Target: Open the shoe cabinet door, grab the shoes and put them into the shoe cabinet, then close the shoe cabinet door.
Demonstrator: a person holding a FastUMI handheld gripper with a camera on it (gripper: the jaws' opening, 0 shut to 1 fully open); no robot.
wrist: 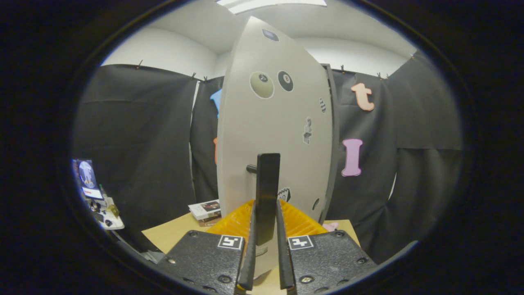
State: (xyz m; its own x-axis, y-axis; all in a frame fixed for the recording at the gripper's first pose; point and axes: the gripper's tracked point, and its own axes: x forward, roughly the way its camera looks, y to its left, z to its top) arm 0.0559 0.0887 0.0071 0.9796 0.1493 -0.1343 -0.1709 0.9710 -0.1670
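The tall pale grey shoe cabinet door [270, 135], a flat panel dotted with round and odd-shaped stickers, stands directly ahead of me and takes up most of what I can see. It appears turned at an angle to me, with a dark frame edge showing along its right side, so I judge it to be partly swung, though I cannot tell from here whether it is on its way open or shut.

Beneath it lies the light tan wooden tabletop [172, 235]. A small stack of books [206, 212] sits on it to the left of the door, well clear of the swing path.

An orange ribbed plastic piece [301, 223] fans out low behind my fingers, against the foot of the door; I cannot say what it belongs to. A scrap of something pink [330, 225] peeks out just to its right. I cannot make out any shoes for certain.

The upright black bar handle [267, 192] stands off the door on a short dark peg, which leaves room behind it for a finger.

My gripper [266, 246] is closed on that handle: the bar runs down between the two fingers [249, 254], which press its sides. That grip lets me steer the door by the handle.
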